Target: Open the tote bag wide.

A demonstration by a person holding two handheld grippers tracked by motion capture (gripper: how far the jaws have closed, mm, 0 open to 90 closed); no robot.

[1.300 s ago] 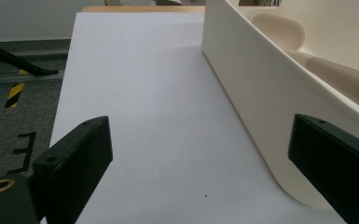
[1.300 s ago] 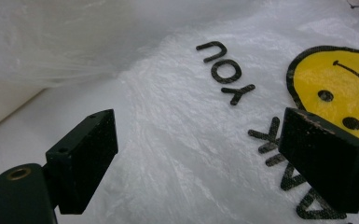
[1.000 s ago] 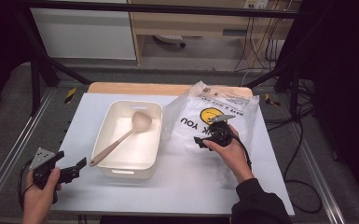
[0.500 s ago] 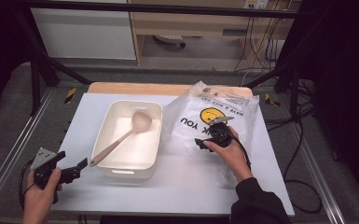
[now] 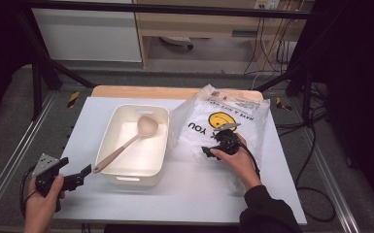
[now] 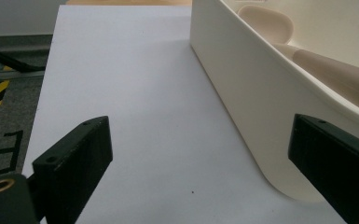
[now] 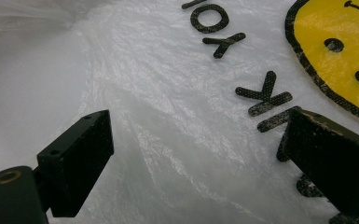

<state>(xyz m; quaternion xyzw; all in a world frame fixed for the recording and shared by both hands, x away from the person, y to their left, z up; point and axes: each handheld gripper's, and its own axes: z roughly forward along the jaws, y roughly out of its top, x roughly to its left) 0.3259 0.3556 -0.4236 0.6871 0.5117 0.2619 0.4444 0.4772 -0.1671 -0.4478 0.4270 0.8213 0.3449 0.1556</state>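
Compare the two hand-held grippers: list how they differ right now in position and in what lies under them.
The left hand-held gripper sits at the table's near left corner, just beside the cream tub holding the spoon; the right hand-held gripper is further in, over the smiley plastic bag. The left has bare white tabletop between its jaws; the right has crinkled bag film. Both stand open, each held in one hand.

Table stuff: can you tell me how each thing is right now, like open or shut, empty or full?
Left gripper: open, empty, beside the tub.
Right gripper: open, over the bag.
Tub: holds the spoon.
Spoon: slanted, handle on rim.
Plastic bag: lying crumpled.
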